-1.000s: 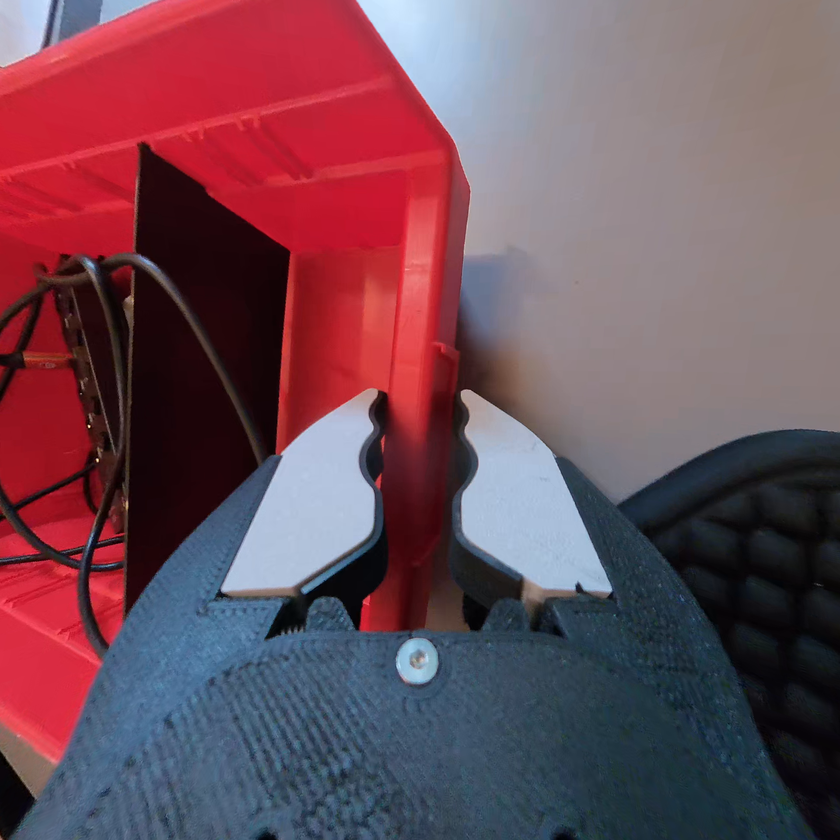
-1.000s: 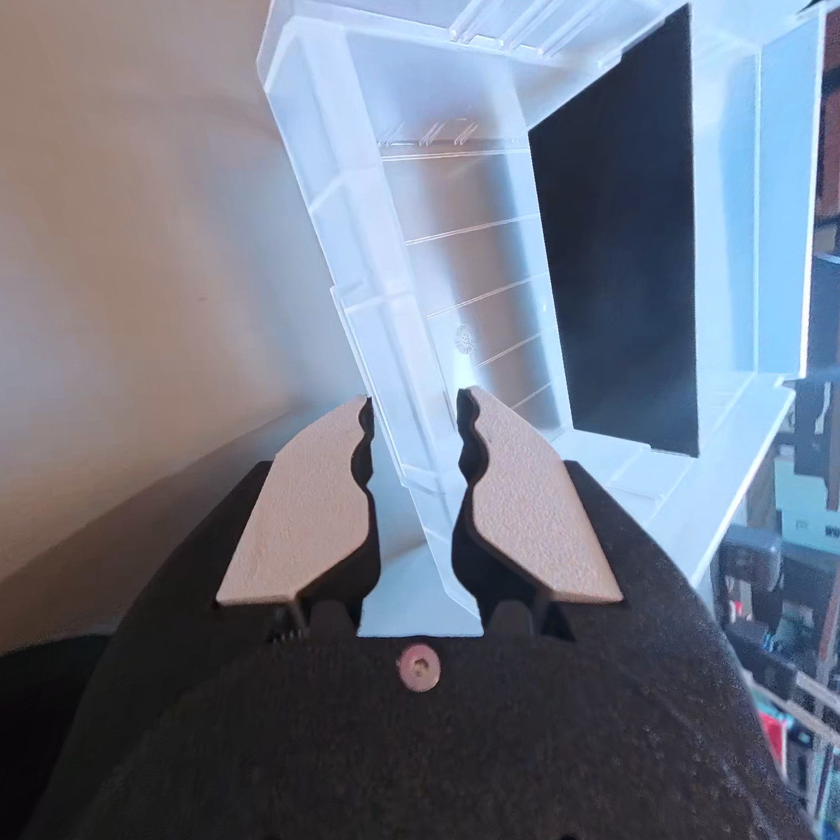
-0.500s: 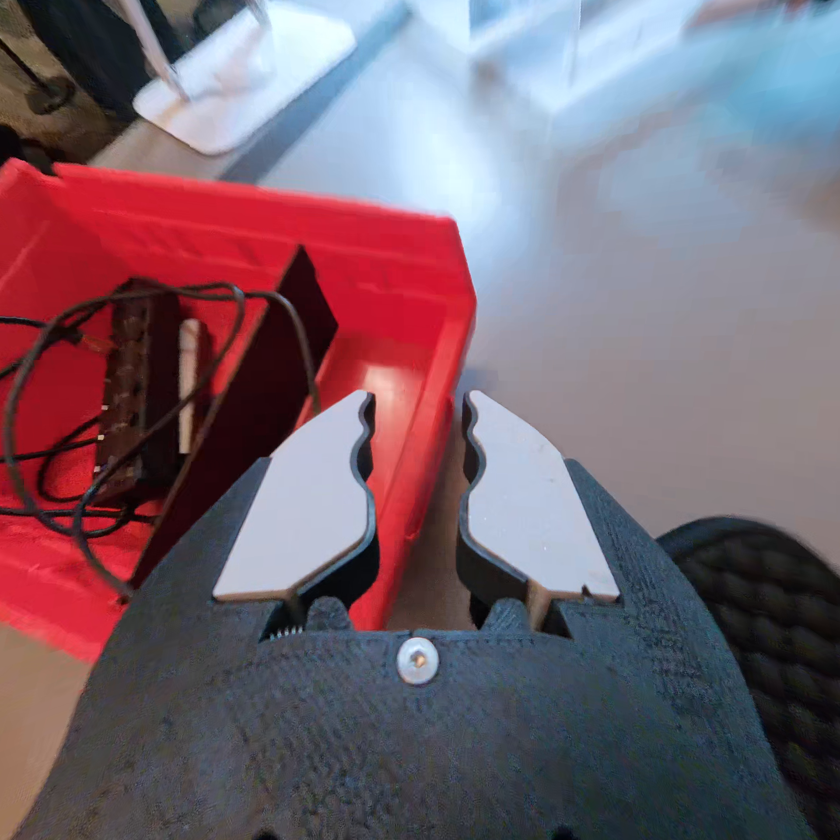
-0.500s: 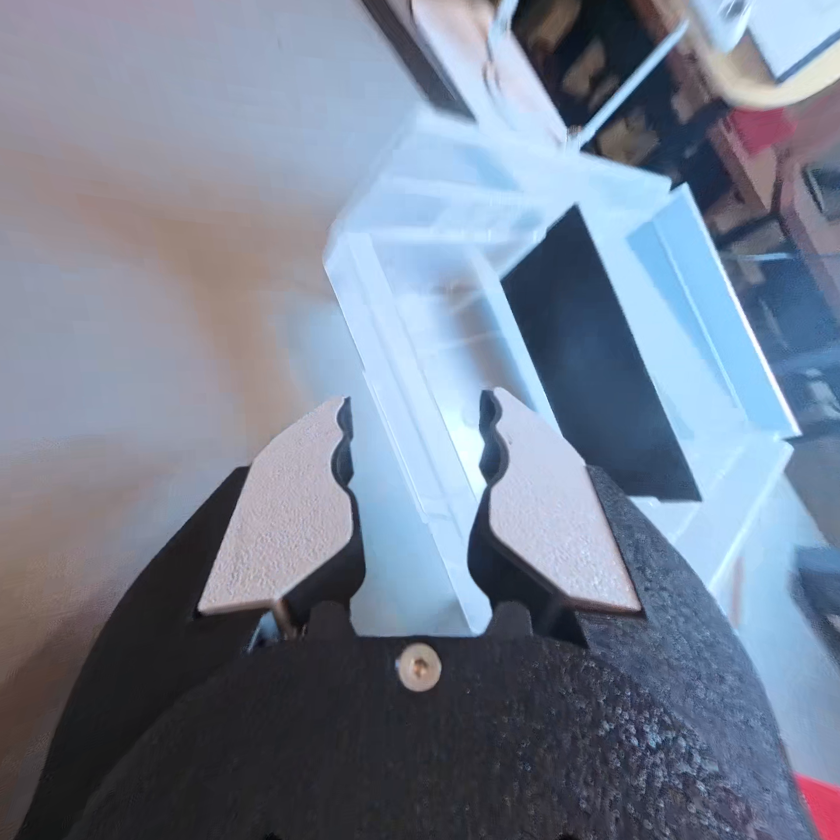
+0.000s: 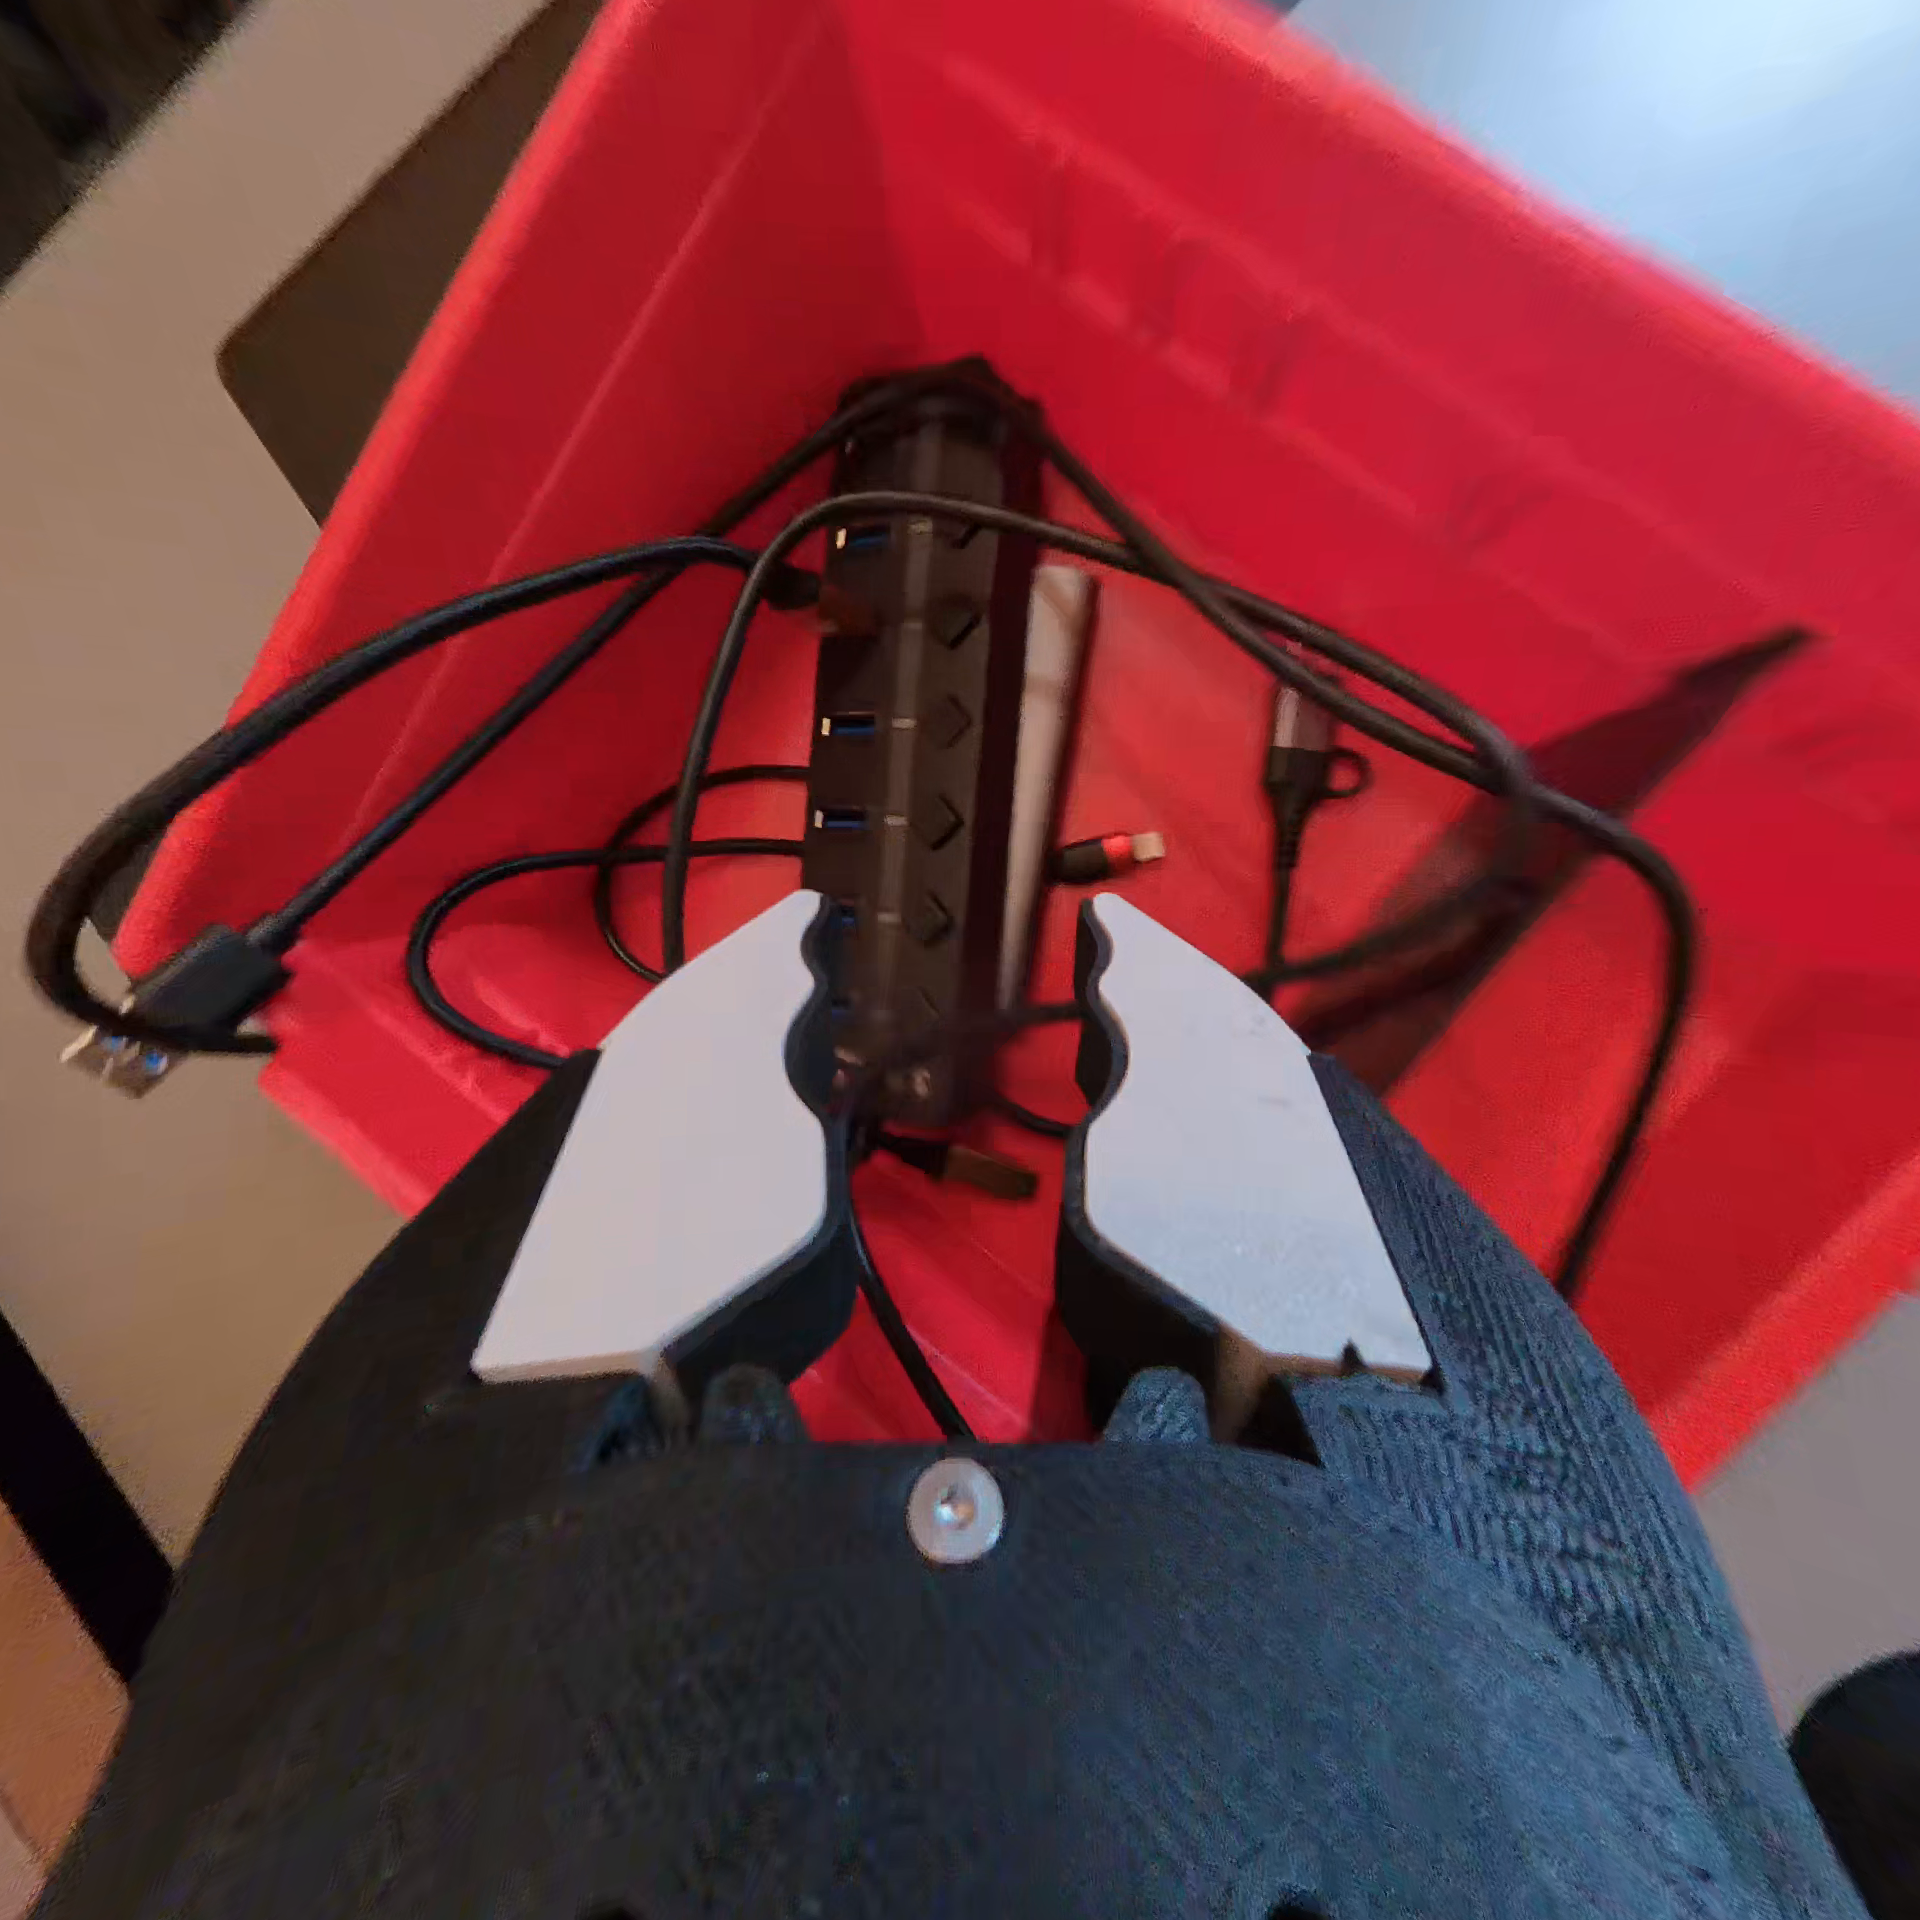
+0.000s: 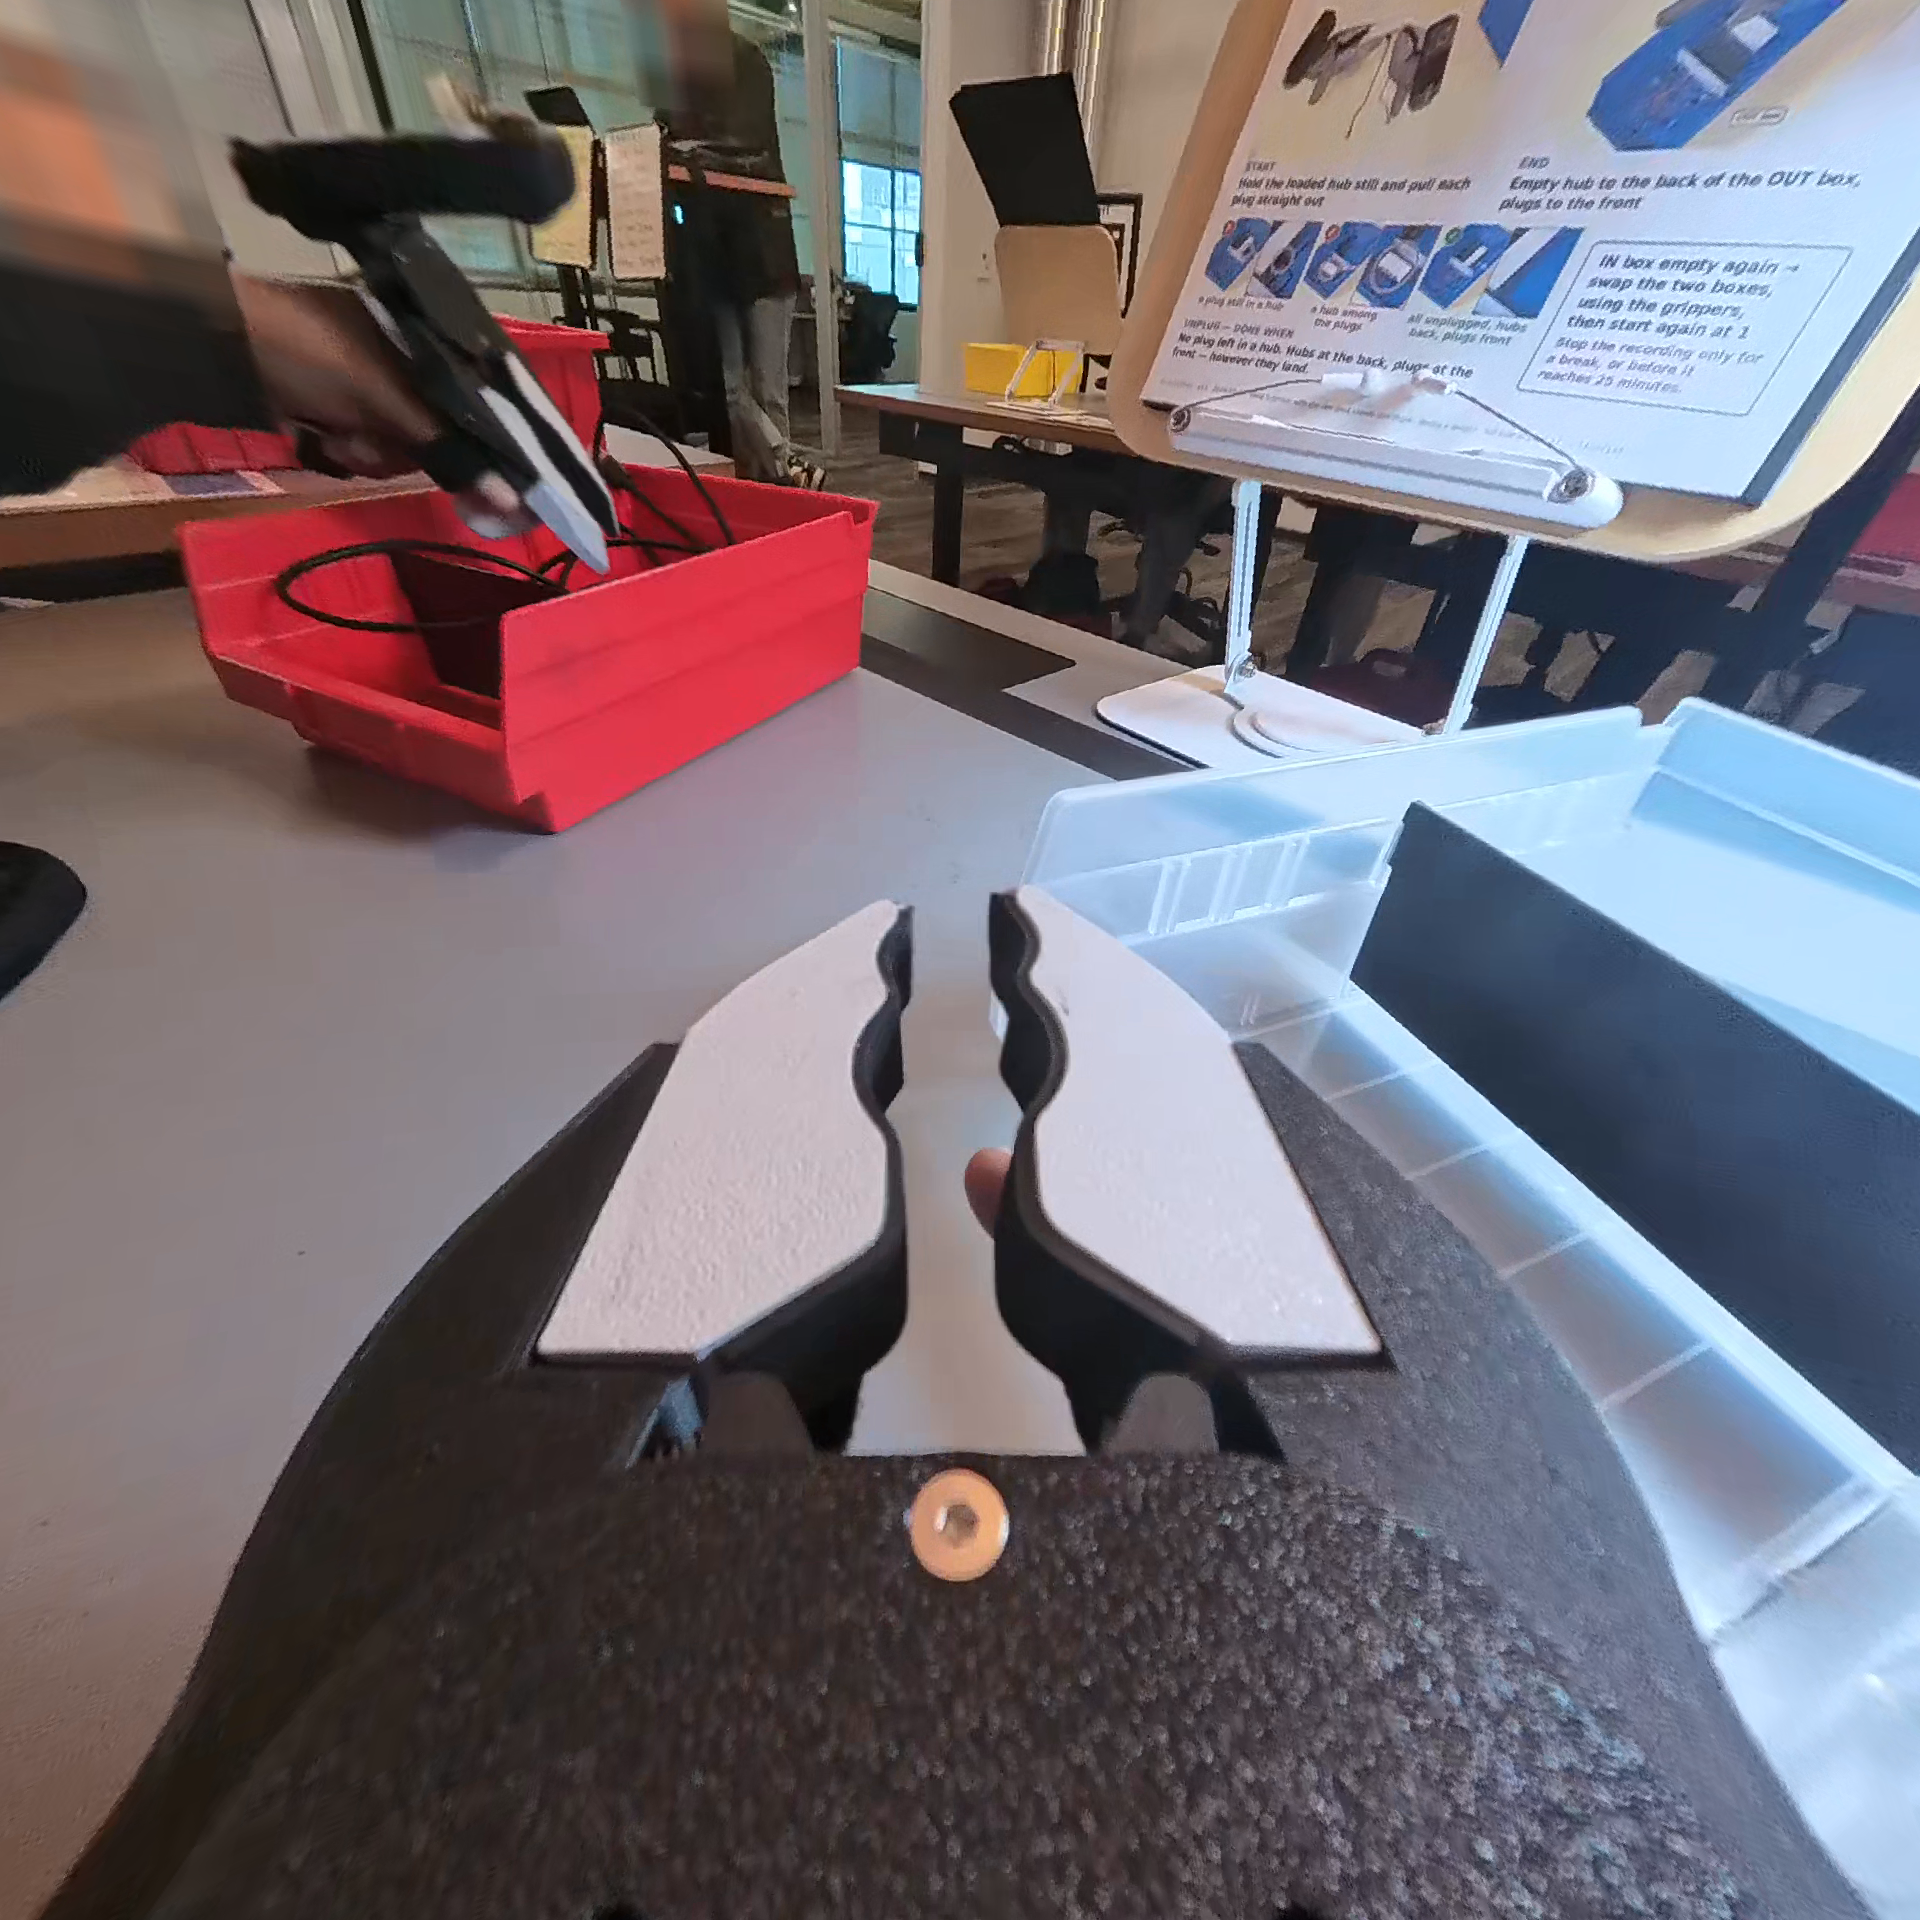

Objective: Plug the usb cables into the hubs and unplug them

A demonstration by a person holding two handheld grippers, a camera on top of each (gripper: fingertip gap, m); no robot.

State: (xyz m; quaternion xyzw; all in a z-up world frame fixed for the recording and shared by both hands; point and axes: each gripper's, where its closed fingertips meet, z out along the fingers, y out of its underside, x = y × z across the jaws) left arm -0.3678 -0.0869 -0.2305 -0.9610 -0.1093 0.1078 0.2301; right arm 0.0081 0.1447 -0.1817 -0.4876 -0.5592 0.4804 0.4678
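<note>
Between the spread jaws of the left gripper [image 5: 945, 914] lies the black hub [image 5: 914, 748]; the right gripper [image 6: 951, 909] holds nothing, jaws narrowly parted.

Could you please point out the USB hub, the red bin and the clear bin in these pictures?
USB hub [image 5: 914, 727]: left wrist view, on its dark top face beside the ports.
Red bin [image 6: 665, 665]: right wrist view, on its near side wall.
Clear bin [image 6: 1205, 831]: right wrist view, on its near rim.
</note>
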